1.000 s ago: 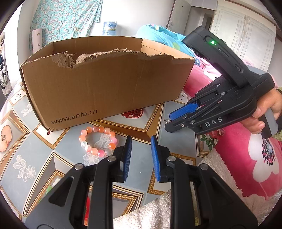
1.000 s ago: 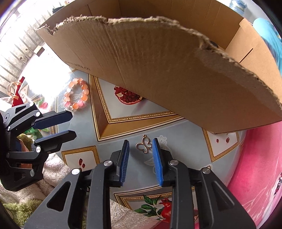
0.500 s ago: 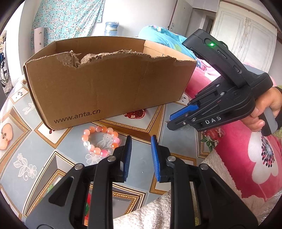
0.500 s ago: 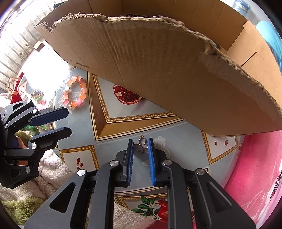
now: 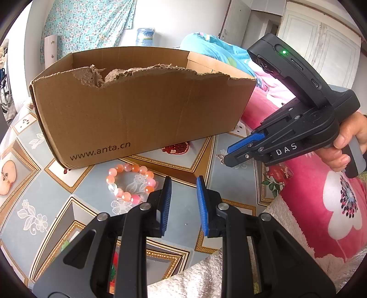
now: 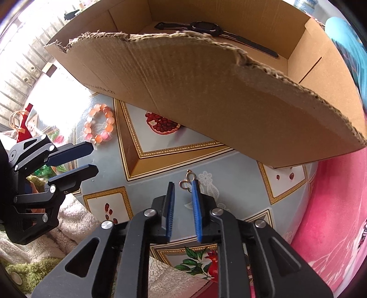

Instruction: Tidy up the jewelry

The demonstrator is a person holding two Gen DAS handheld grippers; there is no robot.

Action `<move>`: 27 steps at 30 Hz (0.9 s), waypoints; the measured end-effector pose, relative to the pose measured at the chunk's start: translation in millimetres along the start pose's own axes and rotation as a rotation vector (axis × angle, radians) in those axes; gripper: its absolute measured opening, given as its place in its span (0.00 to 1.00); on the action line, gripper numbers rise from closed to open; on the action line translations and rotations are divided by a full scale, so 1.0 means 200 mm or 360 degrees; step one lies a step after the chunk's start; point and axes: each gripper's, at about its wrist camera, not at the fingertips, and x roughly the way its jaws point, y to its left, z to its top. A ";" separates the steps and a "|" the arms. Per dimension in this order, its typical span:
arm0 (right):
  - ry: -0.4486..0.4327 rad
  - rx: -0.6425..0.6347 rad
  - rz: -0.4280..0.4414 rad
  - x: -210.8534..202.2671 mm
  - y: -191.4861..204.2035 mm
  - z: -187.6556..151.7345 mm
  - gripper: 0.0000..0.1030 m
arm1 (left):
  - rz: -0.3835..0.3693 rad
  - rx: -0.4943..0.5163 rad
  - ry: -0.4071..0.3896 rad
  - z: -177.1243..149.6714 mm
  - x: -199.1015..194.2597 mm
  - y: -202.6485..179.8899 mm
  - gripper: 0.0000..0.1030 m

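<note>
We look down on a worktop [image 5: 96,197] covered with a patterned cloth of blue, gold and fruit pictures. Behind it stand white cupboard doors [image 5: 321,41] and a flowered curtain [image 5: 87,20]; pink and blue bedding [image 5: 332,206] lies at the side.

A torn cardboard box [image 6: 183,87] stands on the worktop, and a black watch [image 6: 206,28] lies flat inside, its strap running along the box's length.

A pink bead bracelet [image 5: 130,182] lies flat just in front of the box.

A small gold pendant [image 6: 186,181] lies on the cloth, its long axis pointing toward the box.

Our right tool [image 6: 183,204] points steeply down, its jaws opening, with the pendant at their tips; we cannot tell if the right pad touches it.

Our left tool [image 5: 183,201] hangs narrow and empty near the bracelet.
</note>
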 end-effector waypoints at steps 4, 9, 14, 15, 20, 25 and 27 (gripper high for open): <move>0.0005 0.0017 -0.0014 0.02 -0.04 0.00 0.23 | 0.0000 0.0003 0.0003 0.00 0.01 0.00 0.21; 0.0001 -0.0030 -0.0052 0.04 -0.04 0.01 0.22 | 0.0002 -0.0008 0.0003 0.00 0.01 0.00 0.21; 0.0015 -0.0027 -0.0064 0.04 -0.04 0.01 0.16 | -0.0005 -0.0013 0.0000 0.00 0.02 0.00 0.21; 0.0017 -0.0024 -0.0064 0.06 -0.01 0.02 0.16 | -0.0006 -0.0013 -0.0002 0.00 0.01 0.01 0.21; 0.0019 -0.0006 -0.0044 0.07 0.00 0.07 0.16 | -0.0003 -0.0018 -0.0006 0.00 0.00 0.02 0.21; 0.0017 0.0022 0.0013 0.06 -0.08 0.08 0.16 | -0.0001 -0.0017 -0.0013 0.00 -0.02 0.02 0.21; 0.0011 0.0036 0.0037 0.07 -0.11 0.07 0.16 | 0.0000 -0.0018 -0.0011 -0.01 -0.02 0.01 0.21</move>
